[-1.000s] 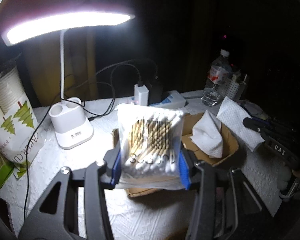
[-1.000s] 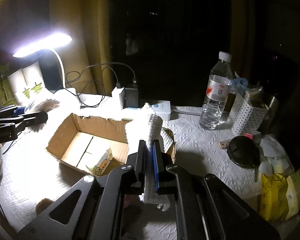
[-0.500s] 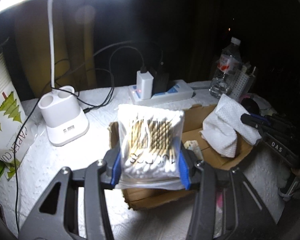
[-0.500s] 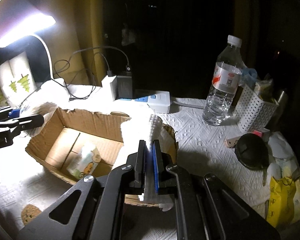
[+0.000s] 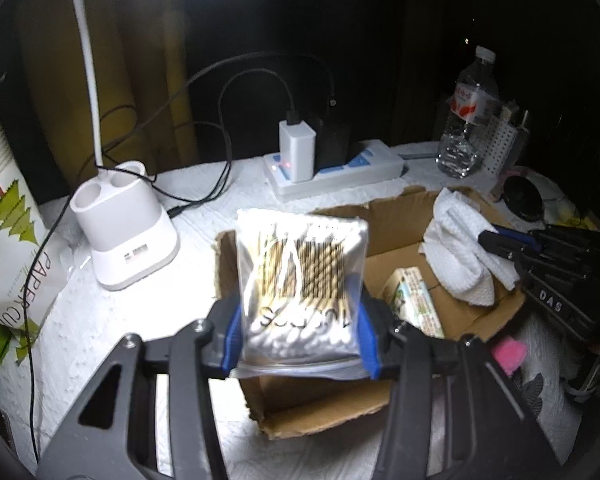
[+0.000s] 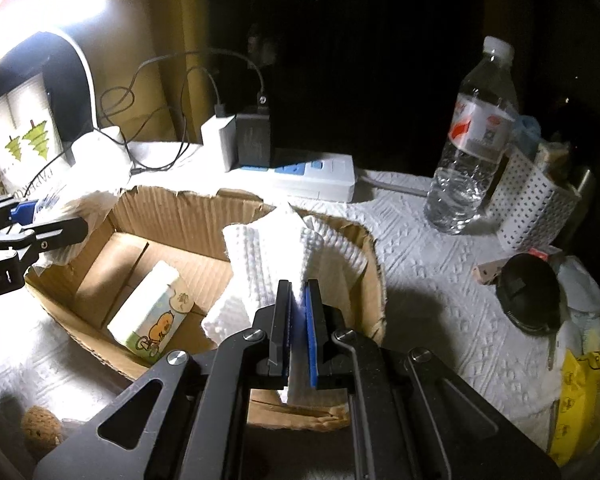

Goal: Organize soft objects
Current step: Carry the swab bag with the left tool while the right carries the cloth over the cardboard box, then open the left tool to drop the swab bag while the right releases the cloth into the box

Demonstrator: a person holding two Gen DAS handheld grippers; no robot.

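Observation:
My left gripper (image 5: 300,332) is shut on a clear bag of cotton swabs (image 5: 300,276), held upright over the near left corner of an open cardboard box (image 5: 400,216). A small printed tissue pack (image 5: 414,300) lies on the box floor. My right gripper (image 6: 299,320) is shut on a folded white embossed cloth (image 6: 268,256), which hangs just inside the box (image 6: 180,216) at its right side, beside the tissue pack (image 6: 152,320). The left gripper (image 6: 28,236) shows at the left edge of the right wrist view.
Behind the box stand a white lamp base (image 5: 128,224) and a power strip (image 5: 332,172) with chargers and cables. A water bottle (image 6: 472,128), a perforated white basket (image 6: 536,204), a black lid (image 6: 532,296) and a yellow packet (image 6: 580,400) crowd the right. A paper-cup sleeve (image 5: 12,240) stands left.
Both grippers have sunk toward the box with their loads still held. The cloth now hangs lower, inside the box's right side, and the swab bag is closer to the box's corner.

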